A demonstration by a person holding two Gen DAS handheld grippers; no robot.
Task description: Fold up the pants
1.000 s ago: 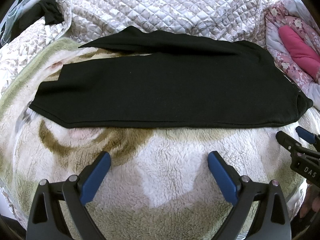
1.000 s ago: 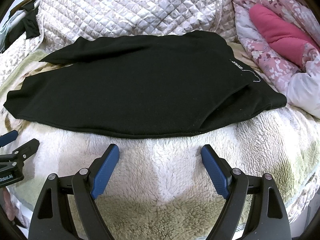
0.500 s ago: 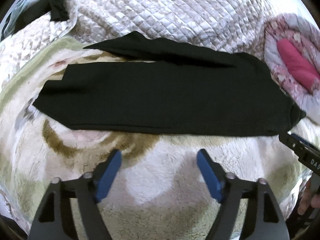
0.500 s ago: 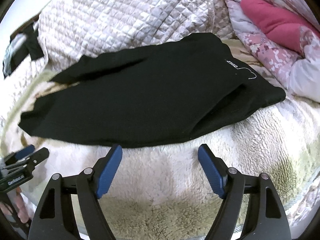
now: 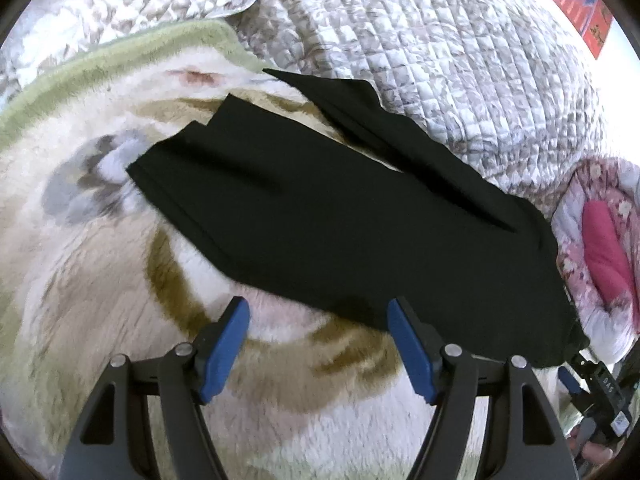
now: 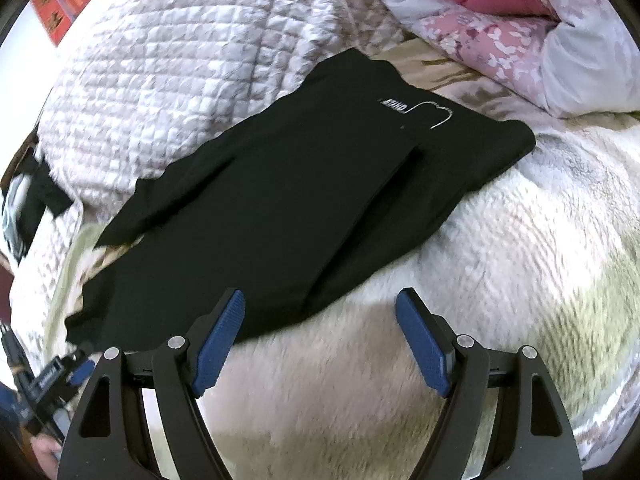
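Fleece blanket (image 5: 120, 280) under black pants (image 5: 340, 220), legs stacked; your left gripper (image 5: 318, 340) and right gripper (image 6: 320, 332) hover wide open, empty. Next, probably grab ends, fold across.

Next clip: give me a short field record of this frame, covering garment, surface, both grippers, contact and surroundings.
garment: black fabric pants, one leg laid over the other, small white print near the waist end
surface: cream and tan fleece blanket
left gripper: open, empty, at the pants' near edge
right gripper: open, empty, at the pants' near edge
contact: no grasp on the pants
surroundings: grey quilted bedspread; pink floral duvet
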